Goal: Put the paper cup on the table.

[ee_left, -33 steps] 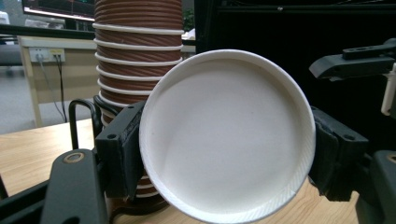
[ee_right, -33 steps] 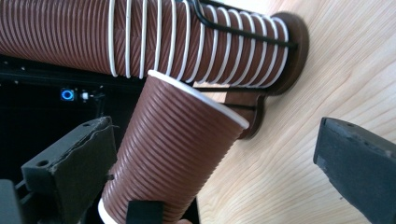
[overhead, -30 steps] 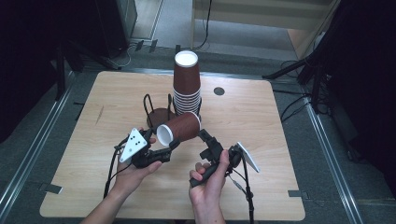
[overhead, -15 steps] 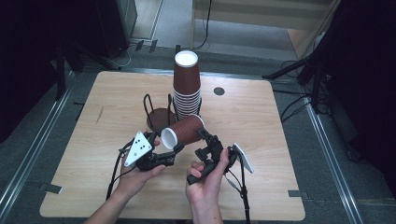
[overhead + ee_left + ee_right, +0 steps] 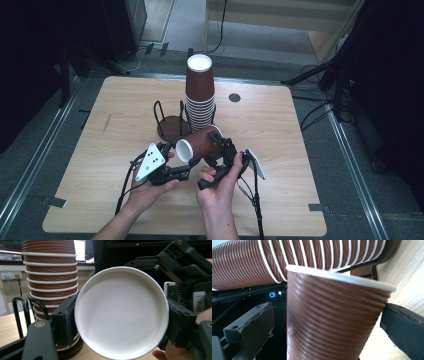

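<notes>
A brown ribbed paper cup lies on its side above the table, its white mouth turned toward my left gripper. In the left gripper view the mouth of the cup sits between the two black jaws of the left gripper, which press on its rim from both sides. My right gripper is at the cup's base end. In the right gripper view the cup stands between the jaws of the right gripper, with a dark gap beside the left jaw.
A tall stack of upturned brown cups stands just behind, in a black wire holder on a round brown base. The stack is close to the left jaw. The wooden table has a dark round hole.
Both hands have drawn slightly closer together around the cup, which has shifted a little toward the front. The cup stack has stayed still.
</notes>
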The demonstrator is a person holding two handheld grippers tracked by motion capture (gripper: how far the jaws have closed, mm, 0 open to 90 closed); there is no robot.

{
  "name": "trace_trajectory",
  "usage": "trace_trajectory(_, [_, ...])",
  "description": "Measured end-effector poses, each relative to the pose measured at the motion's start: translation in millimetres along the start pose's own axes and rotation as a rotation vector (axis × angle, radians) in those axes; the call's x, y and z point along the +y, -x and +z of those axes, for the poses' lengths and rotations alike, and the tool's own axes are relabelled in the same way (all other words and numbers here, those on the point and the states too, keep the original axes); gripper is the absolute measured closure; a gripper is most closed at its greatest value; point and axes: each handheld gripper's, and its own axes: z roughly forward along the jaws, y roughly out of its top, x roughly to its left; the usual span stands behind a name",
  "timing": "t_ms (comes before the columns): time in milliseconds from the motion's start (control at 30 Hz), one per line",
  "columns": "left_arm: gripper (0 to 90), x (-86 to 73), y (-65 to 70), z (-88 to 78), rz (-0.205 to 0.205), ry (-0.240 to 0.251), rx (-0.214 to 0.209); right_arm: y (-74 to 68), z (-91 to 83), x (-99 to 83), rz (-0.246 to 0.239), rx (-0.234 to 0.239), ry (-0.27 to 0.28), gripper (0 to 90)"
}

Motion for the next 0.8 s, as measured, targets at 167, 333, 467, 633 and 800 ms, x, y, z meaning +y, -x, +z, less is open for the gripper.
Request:
trace_trajectory(167, [25.0, 0.9, 0.8, -0.2, 0.002, 0.006, -0.007, 0.8, 5.6, 2.6, 0.008, -0.004, -0.011, 0.0])
trace_trajectory(333, [24.9, 1.0, 1.7, -0.3, 0.0, 0.009, -0.017, 4.1, 8.6, 5.2, 0.021, -0.003, -0.022, 0.0])
trace_trajectory(467, [24.9, 0.8, 2.0, -0.3, 0.005, 0.007, -0.021, 5.8, 10.6, 7.0, 0.032, 0.013, -0.029, 0.0])
trace_trajectory(633, [24.7, 1.1, 2.8, -1.0, 0.005, 0.003, -0.017, 6.0, 9.6, 8.2, 0.044, 0.014, -0.038, 6.7])
trace_trajectory(800, [24.0, 1.5, 3.9, -1.5, 0.002, -0.001, -0.016, 6.1, 8.1, 8.8, 0.034, 0.013, -0.043, 8.7])
